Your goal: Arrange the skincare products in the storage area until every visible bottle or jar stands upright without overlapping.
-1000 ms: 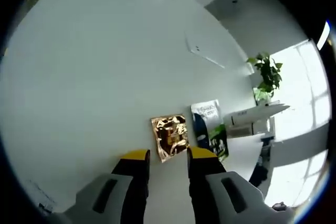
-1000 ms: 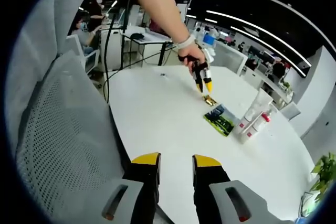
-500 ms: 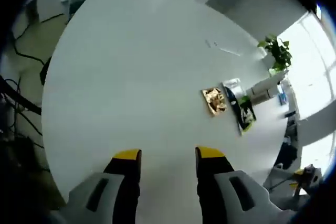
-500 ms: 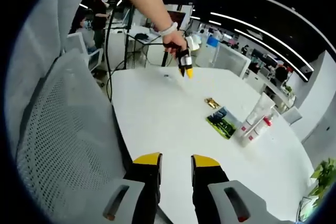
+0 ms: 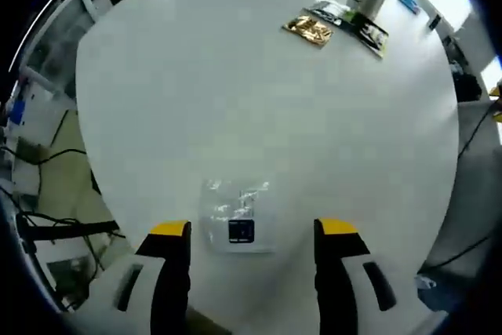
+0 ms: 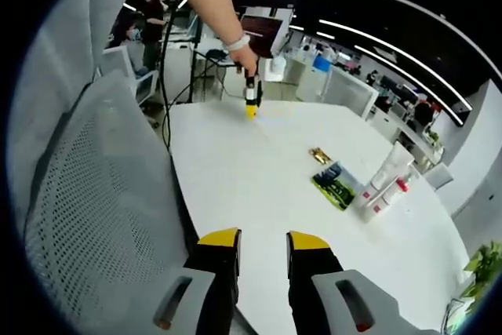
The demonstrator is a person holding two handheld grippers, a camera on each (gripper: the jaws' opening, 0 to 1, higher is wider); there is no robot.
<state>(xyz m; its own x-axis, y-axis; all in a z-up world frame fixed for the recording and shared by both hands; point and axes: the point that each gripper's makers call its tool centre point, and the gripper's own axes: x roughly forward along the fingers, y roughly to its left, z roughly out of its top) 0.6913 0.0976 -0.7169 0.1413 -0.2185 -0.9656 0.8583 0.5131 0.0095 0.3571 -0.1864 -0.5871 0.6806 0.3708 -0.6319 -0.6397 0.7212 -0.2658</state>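
Closing your spread, empty left gripper (image 5: 251, 229) carelessly risks pushing the clear packet (image 5: 235, 213) at 12 o'clock off the table (image 5: 235, 100); your right gripper (image 6: 263, 237) idles empty, jaws parted.

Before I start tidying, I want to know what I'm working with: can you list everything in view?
Table: one, white, round, under everything.
Clear packet: one, transparent with a dark square label, flat on the table between the left tool's jaws.
Gold sachet: one, gold, flat at the far side.
Green sachet: one, green and dark, flat beside the gold one.
Tubes and bottles: white, one red-capped, clustered past the sachets; count unclear.
Mesh chair: one, grey, beside the table.
Plant: one, green, far edge.
Left tool: yellow-tipped, open.
Right tool: yellow-tipped, open, empty.
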